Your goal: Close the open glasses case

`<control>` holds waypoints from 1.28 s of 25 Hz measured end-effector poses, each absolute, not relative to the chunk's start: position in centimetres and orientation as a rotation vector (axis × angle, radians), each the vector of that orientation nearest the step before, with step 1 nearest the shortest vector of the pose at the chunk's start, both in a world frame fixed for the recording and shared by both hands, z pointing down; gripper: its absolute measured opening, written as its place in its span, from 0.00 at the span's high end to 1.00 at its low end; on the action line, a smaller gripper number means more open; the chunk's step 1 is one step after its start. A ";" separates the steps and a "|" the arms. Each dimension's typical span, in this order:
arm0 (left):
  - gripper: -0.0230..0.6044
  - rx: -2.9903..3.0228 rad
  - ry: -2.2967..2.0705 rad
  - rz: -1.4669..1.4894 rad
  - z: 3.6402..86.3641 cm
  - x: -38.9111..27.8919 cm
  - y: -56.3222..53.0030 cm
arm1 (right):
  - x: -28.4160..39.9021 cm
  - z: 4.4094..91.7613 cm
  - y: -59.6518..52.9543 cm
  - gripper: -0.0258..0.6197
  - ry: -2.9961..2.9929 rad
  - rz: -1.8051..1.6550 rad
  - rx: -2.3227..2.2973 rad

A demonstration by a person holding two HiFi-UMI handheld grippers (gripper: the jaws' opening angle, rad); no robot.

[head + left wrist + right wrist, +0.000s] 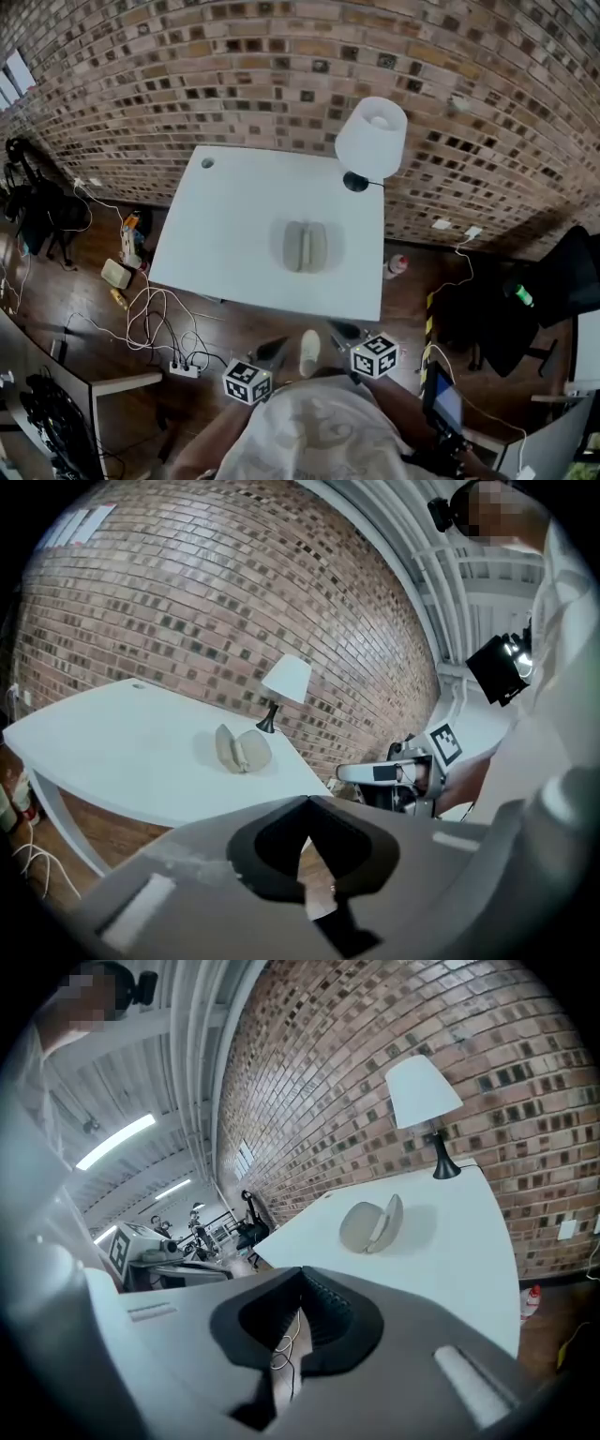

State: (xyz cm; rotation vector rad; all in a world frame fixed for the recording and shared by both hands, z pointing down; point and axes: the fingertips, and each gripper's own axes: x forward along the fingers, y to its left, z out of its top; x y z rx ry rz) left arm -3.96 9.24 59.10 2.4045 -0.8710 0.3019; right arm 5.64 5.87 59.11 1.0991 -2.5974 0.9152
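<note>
state: your left gripper (307,801) and right gripper (301,1271) are both pinched together, empty
target: glasses case (306,246) open on table (234,197), well ahead
move: pin one half, tip the other over

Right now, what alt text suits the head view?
An open grey clamshell glasses case lies on a white rectangular table against a brick wall, a white-shaded lamp at its far corner. The left gripper and right gripper hover short of it.
</note>
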 end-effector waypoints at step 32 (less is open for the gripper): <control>0.96 2.382 -1.081 0.380 56.8 -4.3 -4.5 | 4.2 61.8 -5.3 0.95 -2.617 1.021 0.840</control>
